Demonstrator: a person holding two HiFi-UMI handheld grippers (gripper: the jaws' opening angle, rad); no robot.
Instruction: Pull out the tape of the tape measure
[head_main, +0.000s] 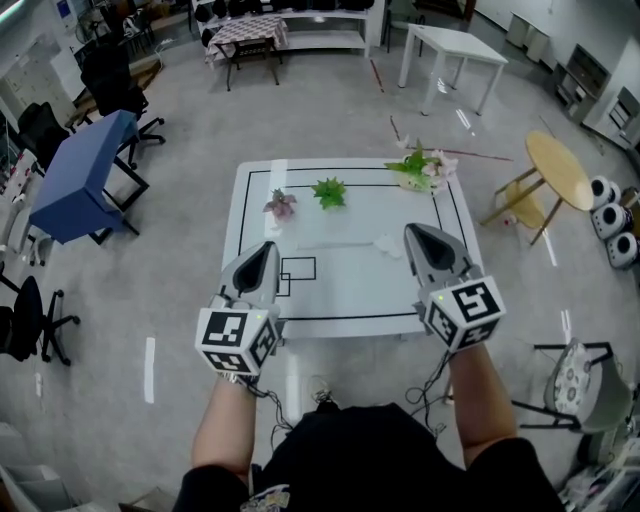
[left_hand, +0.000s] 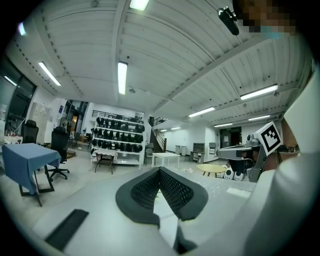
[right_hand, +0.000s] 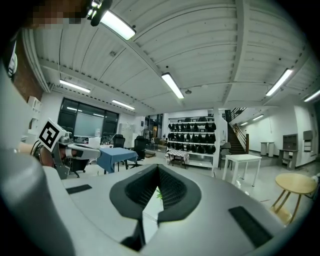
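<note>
Above white table (head_main: 350, 285) | left tongs (head_main: 267, 247) closed, empty | right tongs (head_main: 412, 232) closed, empty

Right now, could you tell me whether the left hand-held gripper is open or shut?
Shut. In its own view, the left hand-held gripper has both jaws touching at the tips, with nothing between them.

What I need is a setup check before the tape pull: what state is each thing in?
Left gripper: shut, empty, above the table's near edge.
Right gripper: shut, empty, above the table.
Green plant: sitting on the table.
Pink plant: sitting beside it.
Flower sprig: lying at the far right corner.
Tape measure: not in view.
</note>
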